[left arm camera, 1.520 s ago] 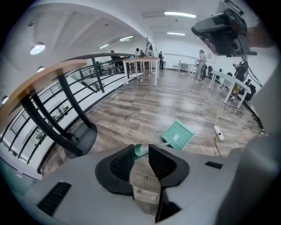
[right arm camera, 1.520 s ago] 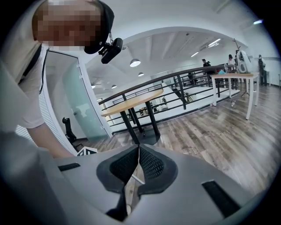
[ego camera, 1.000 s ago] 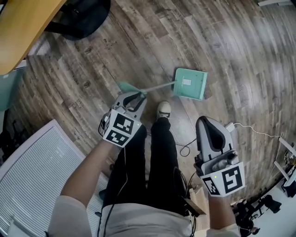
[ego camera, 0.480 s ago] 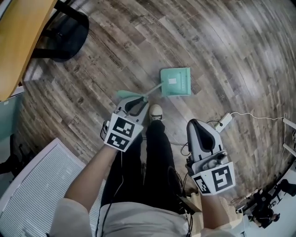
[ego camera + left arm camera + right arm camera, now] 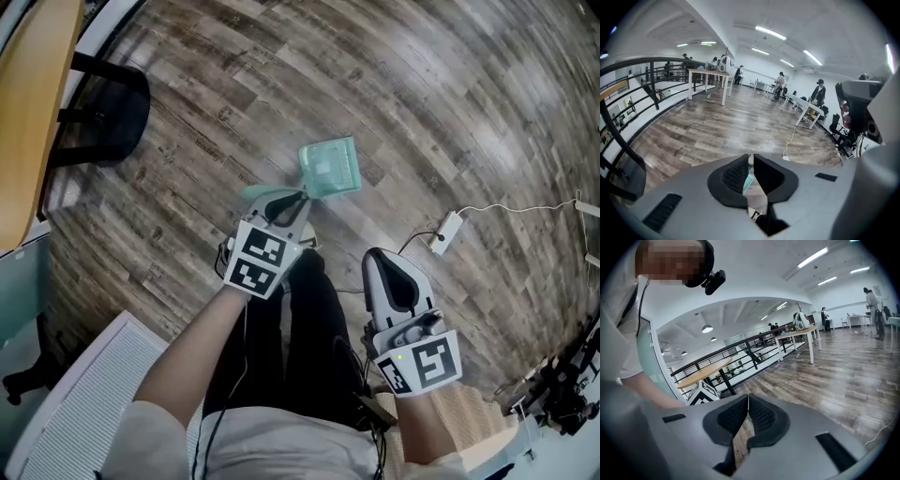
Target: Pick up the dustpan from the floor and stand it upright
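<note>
Left gripper pinches dustpan handle, right gripper idle.
Head view: left gripper (image 5: pixel 287 201) holds the teal dustpan (image 5: pixel 328 169), pan just ahead over the wood floor (image 5: pixel 450 103); right gripper (image 5: pixel 383 257) apart; power strip (image 5: pixel 444 231) near, chair (image 5: pixel 103 108) far left. Left gripper view: jaws closing on the handle (image 5: pixel 747 182). Right gripper view: jaws pressed together, empty.

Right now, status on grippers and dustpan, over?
Left gripper closing on dustpan handle. Right gripper shut, empty. Cable on floor, apart from dustpan.
</note>
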Tool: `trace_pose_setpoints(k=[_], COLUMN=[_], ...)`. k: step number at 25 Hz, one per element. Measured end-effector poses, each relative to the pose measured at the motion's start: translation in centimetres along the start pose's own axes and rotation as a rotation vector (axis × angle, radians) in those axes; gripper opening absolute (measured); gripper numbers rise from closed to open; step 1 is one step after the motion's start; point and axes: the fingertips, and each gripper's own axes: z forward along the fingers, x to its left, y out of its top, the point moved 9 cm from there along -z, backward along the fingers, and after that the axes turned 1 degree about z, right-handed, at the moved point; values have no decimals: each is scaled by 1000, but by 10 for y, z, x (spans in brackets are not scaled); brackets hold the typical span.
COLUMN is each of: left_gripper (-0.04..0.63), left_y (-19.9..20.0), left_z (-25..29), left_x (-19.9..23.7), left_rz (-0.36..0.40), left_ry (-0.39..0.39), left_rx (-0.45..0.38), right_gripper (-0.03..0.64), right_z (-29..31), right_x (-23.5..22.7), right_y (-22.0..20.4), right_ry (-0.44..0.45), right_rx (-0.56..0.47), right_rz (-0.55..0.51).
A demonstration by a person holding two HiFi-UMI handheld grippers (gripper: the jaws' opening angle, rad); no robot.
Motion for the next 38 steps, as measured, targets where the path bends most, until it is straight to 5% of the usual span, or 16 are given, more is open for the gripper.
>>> trace_pose_setpoints(k=[9,21,27,38], left_gripper=[38,40,38,26], left_y=[31,35,47,66], left_z=[31,5,-86,-267], left_x=[-12,-11,-25,-70], left_rz=[-21,-67,-40,-12], left_ry=[26,46,2,46], left_rx=[-3,25,-15,-250], right_gripper=[28,28,28,28], right_z=[-17,-28,-58,-124], right_x=[-30,-34,-7,93], right_y=[-2,8,43,73], right_ry=[-28,-41,-94,-233], right_rx=[-12,-32,1,-42], right_rz=[33,-2,-43,-30])
